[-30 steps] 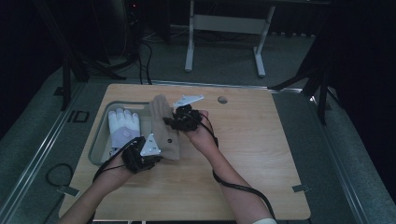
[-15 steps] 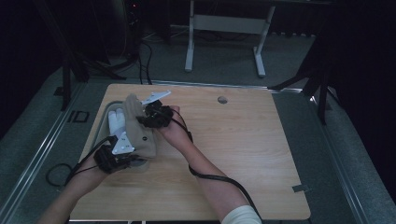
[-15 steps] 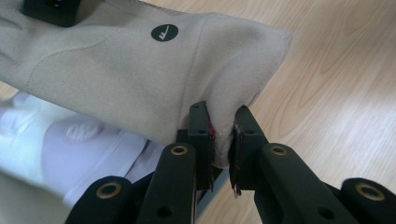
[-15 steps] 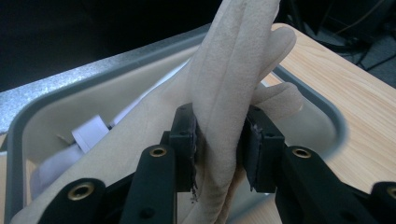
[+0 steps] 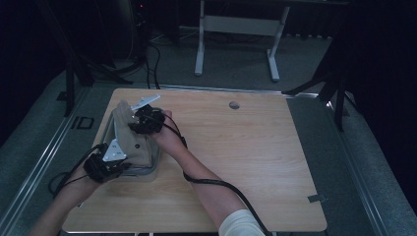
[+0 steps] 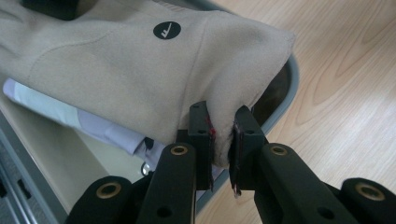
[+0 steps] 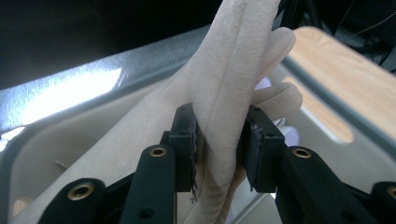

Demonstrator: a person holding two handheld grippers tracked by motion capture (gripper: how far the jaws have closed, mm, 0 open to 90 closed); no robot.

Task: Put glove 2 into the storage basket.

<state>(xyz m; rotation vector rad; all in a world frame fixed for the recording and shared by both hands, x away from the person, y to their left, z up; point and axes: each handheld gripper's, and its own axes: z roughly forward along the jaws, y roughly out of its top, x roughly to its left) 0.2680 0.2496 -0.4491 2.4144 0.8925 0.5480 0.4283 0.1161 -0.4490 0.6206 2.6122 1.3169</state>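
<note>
Over tray (image 5: 153,169) at tabletop's 9 o'clock: L claw (image 5: 123,164) pinches beige garment's (image 5: 135,140) near corner, R claw (image 5: 135,118) its far fold, long axis 12–6.

Beige cloth (image 5: 134,140) covers most of grey tray (image 5: 147,172) in high view; tray inside mostly hidden. White thing (image 6: 70,114) under cloth half hidden in left gripper view, kind cannot be told. Cloth edge hidden between pads of left gripper (image 6: 223,140). Cloth fold hidden between pads of right gripper (image 7: 219,144). Cloth cut off at 12 o'clock edge in right gripper view. Small round mark (image 6: 166,31) on cloth too small to read.
</note>
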